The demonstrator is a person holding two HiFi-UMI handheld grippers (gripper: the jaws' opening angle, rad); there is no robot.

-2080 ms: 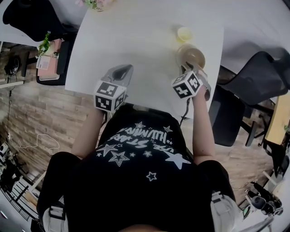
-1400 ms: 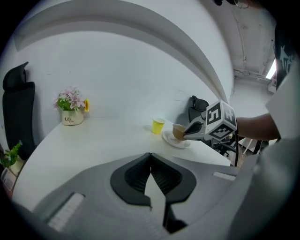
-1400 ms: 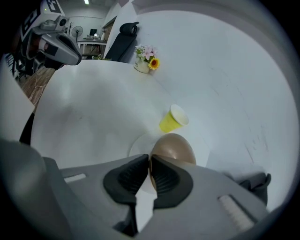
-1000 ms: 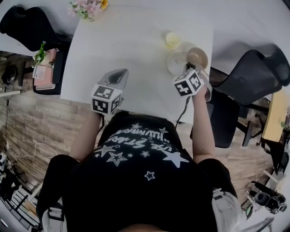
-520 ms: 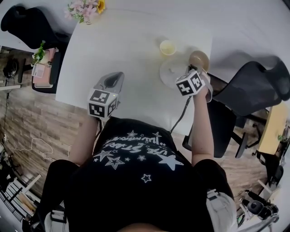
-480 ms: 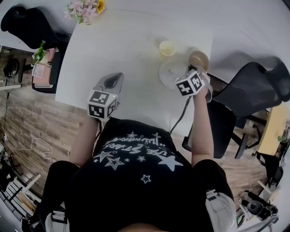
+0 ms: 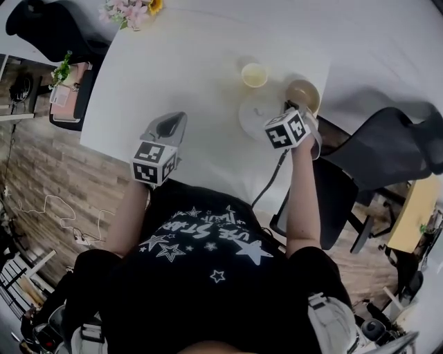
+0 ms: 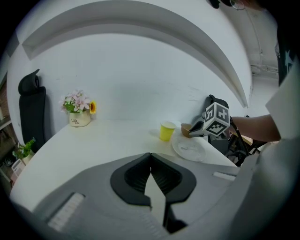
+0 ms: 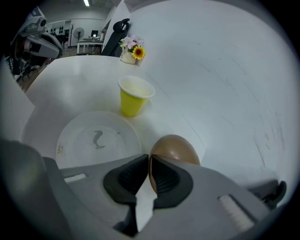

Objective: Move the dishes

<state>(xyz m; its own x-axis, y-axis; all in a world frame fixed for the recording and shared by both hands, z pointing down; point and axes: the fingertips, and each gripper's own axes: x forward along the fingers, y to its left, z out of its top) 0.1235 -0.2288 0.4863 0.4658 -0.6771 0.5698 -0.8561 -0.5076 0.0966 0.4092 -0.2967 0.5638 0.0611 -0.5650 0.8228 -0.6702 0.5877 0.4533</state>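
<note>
A brown bowl (image 7: 302, 93) sits just right of a white plate (image 7: 257, 114) on the white table (image 7: 187, 62). My right gripper (image 7: 296, 106) is shut on the bowl's near rim. The right gripper view shows the bowl (image 9: 176, 147) pinched between the jaws of that gripper (image 9: 149, 171), with the plate (image 9: 96, 138) to its left; whether the bowl rests on the table is unclear. A yellow paper cup (image 7: 255, 74) stands beyond the plate. My left gripper (image 7: 174, 121) hovers over the table's near left part, shut and empty (image 8: 151, 161).
A flower pot (image 7: 131, 10) stands at the table's far left corner. A black office chair (image 7: 387, 148) is close to the table's right edge, beside my right arm. Another black chair (image 7: 41, 24) is at the far left.
The bowl, first over the plate, has moved right off it in my right gripper and is now beside it. The left gripper has stayed about where it was.
</note>
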